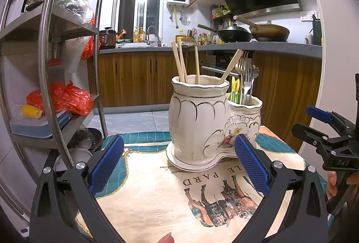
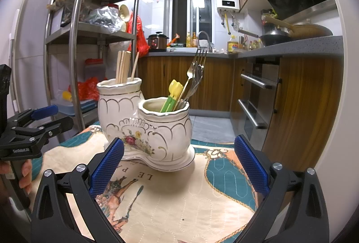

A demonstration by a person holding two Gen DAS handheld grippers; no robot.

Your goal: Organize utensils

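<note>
A white ceramic double utensil holder [image 1: 202, 121] with gold trim stands on a matching saucer on the table; it also shows in the right wrist view [image 2: 143, 121]. Its tall pot holds several wooden chopsticks [image 1: 181, 63] [image 2: 123, 66]. Its short pot holds metal forks [image 1: 245, 77] [image 2: 197, 68] and yellow-green plastic utensils [image 1: 235, 90] [image 2: 172, 95]. My left gripper [image 1: 179, 164] is open and empty, just in front of the holder. My right gripper [image 2: 179, 166] is open and empty, also close in front of it. Each gripper shows at the edge of the other's view.
A quilted cloth [image 1: 157, 198] with a horse print covers the table [image 2: 179, 202]. A steel shelf rack [image 1: 51, 41] [image 2: 76, 41] with bags and boxes stands at the left. Kitchen counter [image 1: 246, 46], woks and oven [image 2: 258, 95] lie beyond and to the right.
</note>
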